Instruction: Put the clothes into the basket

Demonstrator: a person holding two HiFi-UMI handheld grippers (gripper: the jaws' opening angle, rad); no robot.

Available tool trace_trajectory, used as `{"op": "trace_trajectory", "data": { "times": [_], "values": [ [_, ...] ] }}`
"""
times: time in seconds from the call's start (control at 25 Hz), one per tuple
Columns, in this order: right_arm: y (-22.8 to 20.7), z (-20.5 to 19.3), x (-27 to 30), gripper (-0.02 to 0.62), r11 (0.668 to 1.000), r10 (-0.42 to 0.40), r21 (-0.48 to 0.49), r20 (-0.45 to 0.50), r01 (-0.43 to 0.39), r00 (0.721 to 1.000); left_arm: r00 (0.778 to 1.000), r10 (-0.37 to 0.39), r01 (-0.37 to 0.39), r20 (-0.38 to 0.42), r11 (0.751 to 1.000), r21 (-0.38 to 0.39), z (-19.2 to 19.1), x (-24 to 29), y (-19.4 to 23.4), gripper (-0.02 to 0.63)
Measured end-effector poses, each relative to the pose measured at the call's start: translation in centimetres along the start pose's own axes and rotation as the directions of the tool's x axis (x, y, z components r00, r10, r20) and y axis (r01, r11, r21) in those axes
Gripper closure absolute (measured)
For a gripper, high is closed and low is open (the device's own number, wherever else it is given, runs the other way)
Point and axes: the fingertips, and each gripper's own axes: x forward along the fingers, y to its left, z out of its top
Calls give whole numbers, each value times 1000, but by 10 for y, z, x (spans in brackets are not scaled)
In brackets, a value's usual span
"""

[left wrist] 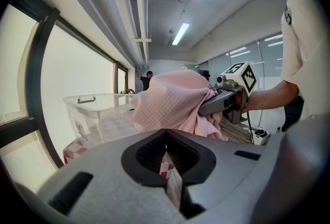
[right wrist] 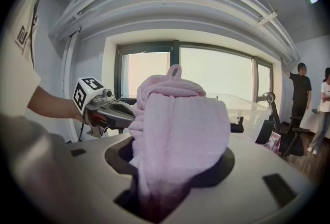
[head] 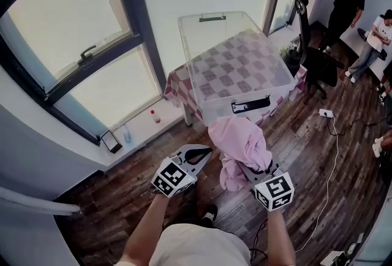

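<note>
Wooden floor lies below, and the clear basket (head: 214, 108) sits on the checked surface (head: 174, 88) ahead. Lift the pink clothes (head: 242, 142) high over the rim before letting go. They hang bunched in the clamped right gripper (head: 258, 171), near the basket's front wall. The left gripper (head: 205, 151) is closed, empty.

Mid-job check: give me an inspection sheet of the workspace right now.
Surface: small table with pink checked cloth, carrying the clear plastic storage bin.
Job's things: bin apparently empty; crumpled pink garment held just short of it.
Clutter: small red-capped bottle and clear bottle on the window sill.
Grippers: right gripper clamped on the garment; left gripper shut, empty, beside it.
Cables: white cable across the wooden floor.
Surroundings: windows, black office chair, people standing at far right.
</note>
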Motion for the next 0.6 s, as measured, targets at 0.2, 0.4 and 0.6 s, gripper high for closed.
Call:
{"op": "trace_trajectory", "data": {
  "times": [0.2,0.4,0.6],
  "values": [
    [-11,38,19,350,997,37,-62,43,-34,998,995,-79,74,53,994,77,34,26,14,591],
    [-39,95,42,350,996,39,-89,123,-28,992,983,-83,59,166,988,140,97,46,52,591],
    [-74,157,71,351,986,38,-164,170,-10,985,971,-68,25,231,983,184,157,61,108,591]
  ]
}}
